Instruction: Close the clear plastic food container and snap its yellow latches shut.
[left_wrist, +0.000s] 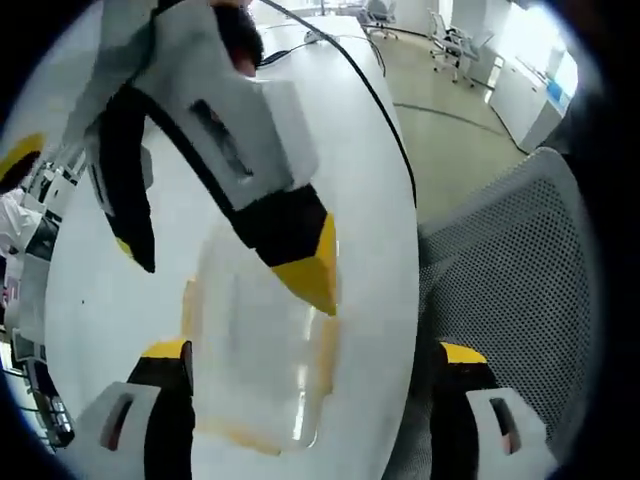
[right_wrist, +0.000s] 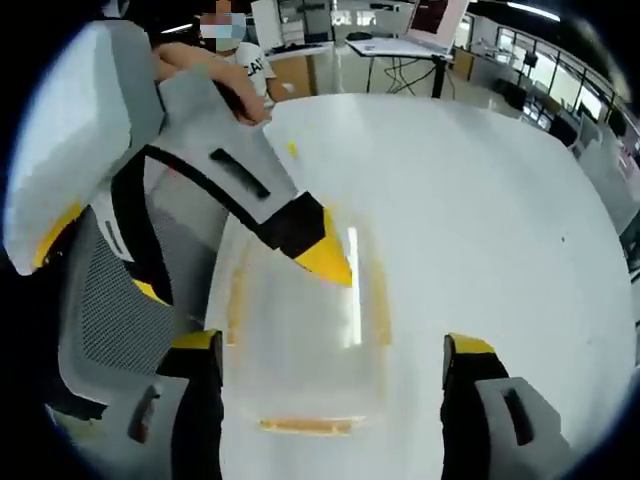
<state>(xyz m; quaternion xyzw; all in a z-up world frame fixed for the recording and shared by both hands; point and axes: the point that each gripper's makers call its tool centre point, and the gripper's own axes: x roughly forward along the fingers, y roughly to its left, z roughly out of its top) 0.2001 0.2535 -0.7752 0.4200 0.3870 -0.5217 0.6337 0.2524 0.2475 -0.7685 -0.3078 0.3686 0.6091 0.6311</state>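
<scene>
White round desk (right_wrist: 480, 190) carries the work, with an open office floor, further desks and chairs behind it. Grey mesh chair (left_wrist: 520, 270) stands just beside the desk edge.

Clear plastic food container (right_wrist: 300, 330) lies on the desk near that edge. Lid appears to be on. Yellow latches (right_wrist: 305, 426) run along its sides; whether they are snapped down cannot be told, since the picture is blurred.

Left gripper view: left tool (left_wrist: 315, 375) is spread wide, nothing held. One jaw sits at the container's side; the other is off the desk, in front of the chair. The right tool (left_wrist: 235, 270) comes in from above, jaws apart, one yellow tip over the container lid; contact cannot be judged.

Right gripper view: right tool (right_wrist: 335, 365) is released, its jaws set either side of the container, wider than it, not gripping. The left tool enters from the left, a yellow-tipped jaw above the lid. A person's hand (right_wrist: 215, 75) holds it.
</scene>
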